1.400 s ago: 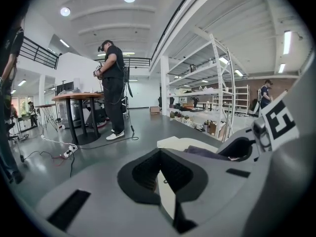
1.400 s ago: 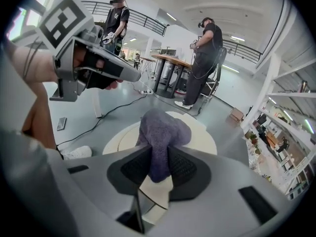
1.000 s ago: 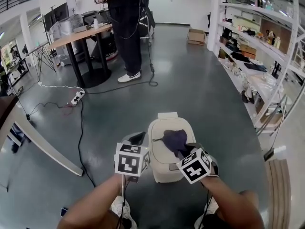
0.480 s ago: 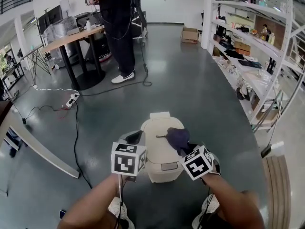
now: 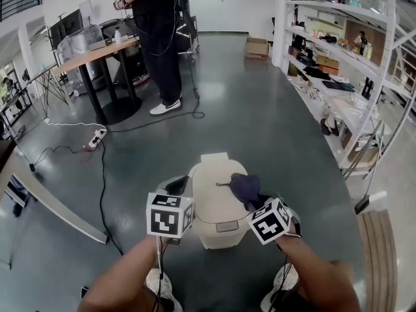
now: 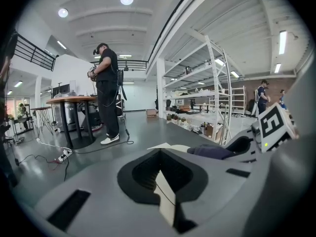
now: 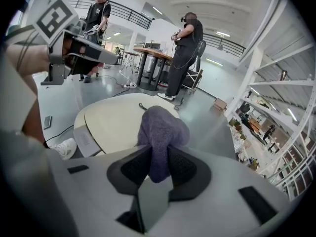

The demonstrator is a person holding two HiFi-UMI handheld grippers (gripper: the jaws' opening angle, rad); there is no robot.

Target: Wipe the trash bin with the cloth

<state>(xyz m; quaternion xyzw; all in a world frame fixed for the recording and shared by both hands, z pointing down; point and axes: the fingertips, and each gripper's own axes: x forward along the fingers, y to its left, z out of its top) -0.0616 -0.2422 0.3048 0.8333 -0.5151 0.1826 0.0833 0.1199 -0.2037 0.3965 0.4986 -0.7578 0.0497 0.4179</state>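
A cream trash bin (image 5: 209, 207) with a closed lid (image 7: 111, 125) stands on the floor just in front of me. My right gripper (image 5: 256, 201) is shut on a purple cloth (image 5: 245, 188), which rests on the right part of the lid. In the right gripper view the cloth (image 7: 161, 132) bulges out from between the jaws (image 7: 159, 166). My left gripper (image 5: 177, 185) hovers at the bin's left side, shut with nothing in it (image 6: 159, 157). From there the cloth (image 6: 212, 152) shows to the right.
A person (image 5: 159, 41) stands by a round table (image 5: 97, 51) at the back left. Cables and a power strip (image 5: 97, 135) lie on the floor to the left. Metal shelving (image 5: 338, 57) lines the right side, a cardboard box (image 5: 257, 46) sits far back, and a wooden bench (image 5: 383, 259) is at the lower right.
The right gripper has dragged the cloth from the middle of the lid toward its right edge. The left gripper has stayed beside the bin.
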